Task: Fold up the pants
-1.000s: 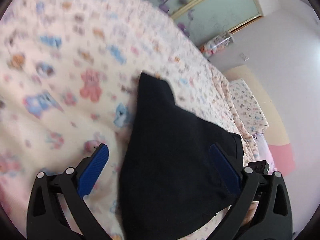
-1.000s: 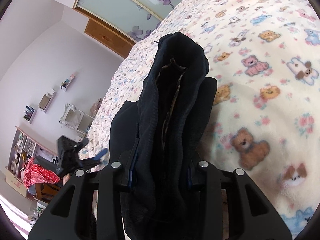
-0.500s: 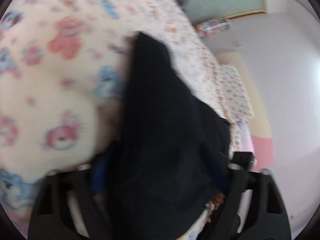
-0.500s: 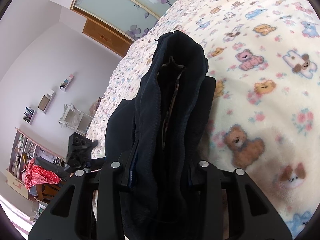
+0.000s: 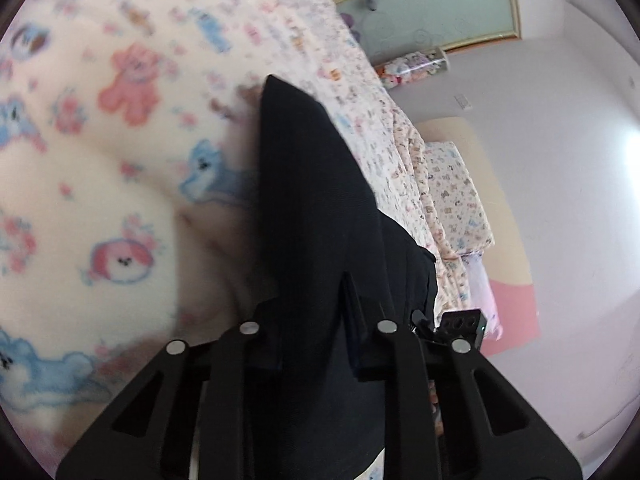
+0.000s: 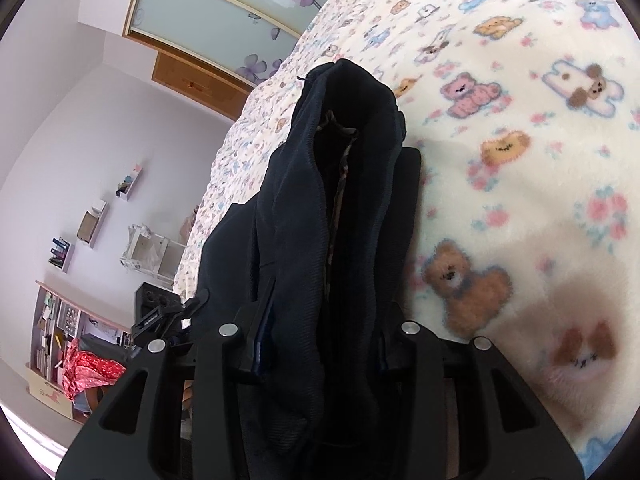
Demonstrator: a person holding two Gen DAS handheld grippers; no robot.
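The left gripper point(image 5: 316, 316) has just been closing, and its jaws are now pinched onto a flat layer of the black pants point(image 5: 316, 208), with the fabric running up between them toward twelve o'clock. The right gripper point(image 6: 320, 320) has its jaws partly apart, clamped around a thick, bunched roll of the same pants point(image 6: 344, 184); the cloth fills the gap between the jaws and a strip of lighter lining shows down its centre fold.

In the left wrist view the pants rise from six o'clock to a narrow tip near the middle of the frame, lying on a cream blanket point(image 5: 100, 208) printed with pink and blue cartoon animals. In the right wrist view the roll stretches from six o'clock toward twelve, with the blanket point(image 6: 520, 208) spreading to three o'clock. The left gripper's body point(image 6: 160, 312) shows at about eight o'clock. Sliding doors point(image 6: 224, 12) with purple flowers stand at eleven o'clock, and wall shelves point(image 6: 92, 220) hang at nine.
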